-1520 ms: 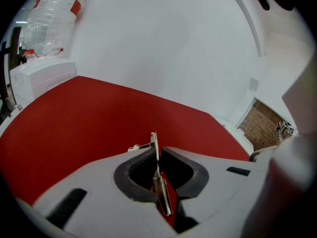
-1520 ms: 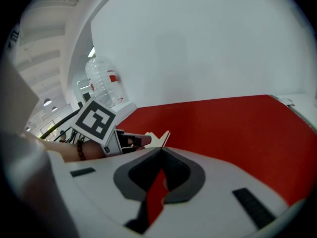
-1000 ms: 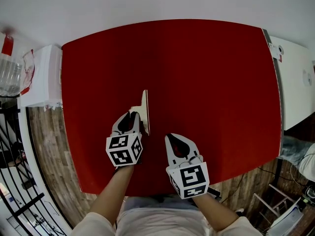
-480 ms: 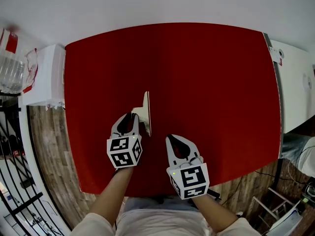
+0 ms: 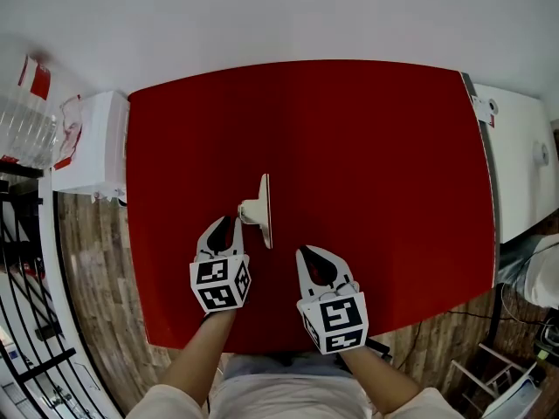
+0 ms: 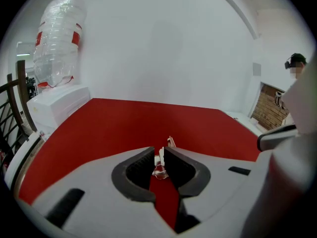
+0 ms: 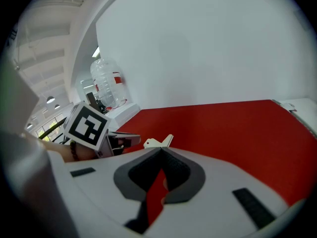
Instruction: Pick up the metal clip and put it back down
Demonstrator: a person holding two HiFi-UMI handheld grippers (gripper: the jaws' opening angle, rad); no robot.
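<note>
The metal clip [image 5: 260, 209], cream-white with a long flat plate, is near the middle of the red table [image 5: 367, 147]. My left gripper [image 5: 231, 222] is just left of it, shut on the clip's thin end [image 6: 160, 158]. Its jaws have just been closing, with that end between the pads. In the right gripper view the clip [image 7: 159, 142] shows beyond the jaws, beside the left gripper [image 7: 116, 142]. My right gripper [image 5: 311, 253] rests lower right of the clip, shut with nothing in it [image 7: 161, 151].
A white cabinet [image 5: 87, 142] with a clear water bottle [image 5: 26, 116] stands at the table's left edge. A white surface [image 5: 524, 155] adjoins the right edge. Wooden floor and a black rail [image 5: 35, 321] lie lower left. A person [image 6: 297, 66] stands far right.
The left gripper has risen a little and drawn back toward me with the clip in its jaws. The right gripper has stayed where it was.
</note>
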